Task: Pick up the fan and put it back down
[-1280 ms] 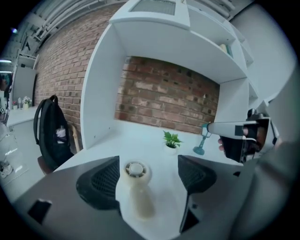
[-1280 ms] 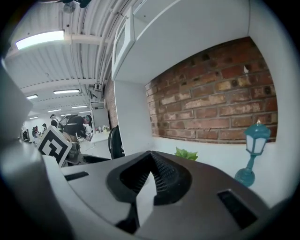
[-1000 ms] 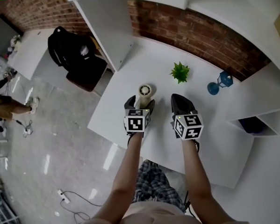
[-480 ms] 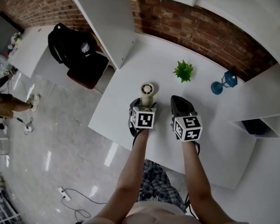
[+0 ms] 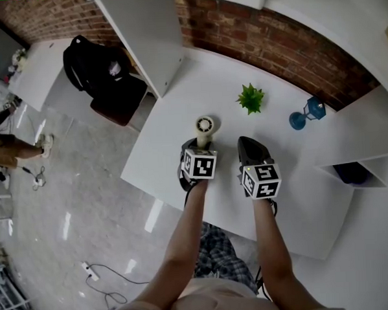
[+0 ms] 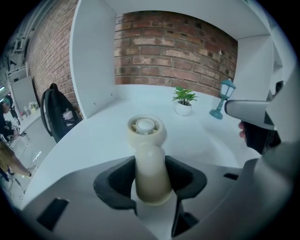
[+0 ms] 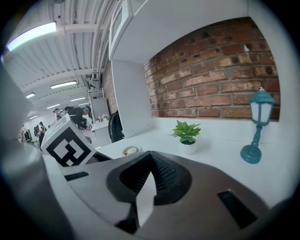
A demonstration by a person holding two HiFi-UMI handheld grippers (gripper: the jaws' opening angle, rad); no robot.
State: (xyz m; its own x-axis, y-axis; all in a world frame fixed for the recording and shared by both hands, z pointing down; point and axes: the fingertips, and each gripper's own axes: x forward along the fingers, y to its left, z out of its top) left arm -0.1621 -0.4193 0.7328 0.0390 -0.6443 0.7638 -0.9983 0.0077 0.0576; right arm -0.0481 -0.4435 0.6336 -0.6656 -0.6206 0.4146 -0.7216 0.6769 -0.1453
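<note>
White surface [image 5: 301, 202] runs up to brick wall [image 5: 272, 43]. Cream fan [image 5: 204, 126] sits toward surface's left-front part, round head facing up at cam. Its handle runs back under L gripper [image 5: 200, 146]; gripper body covers the handle end, so fingers' hold can't be read from here. R gripper [image 5: 248, 147] is just beside it on the right, over bare surface. Both have marker cubes facing cam, forearms behind. Small green plant [image 5: 250, 99] is farther back, blue lantern [image 5: 305, 113] to its right, both well apart from fan. Black backpack [image 5: 97, 62] on chair [image 5: 120, 100] off surface's left edge. Power strip [image 5: 89, 272] w/ cable on floor [image 5: 86, 208].
</note>
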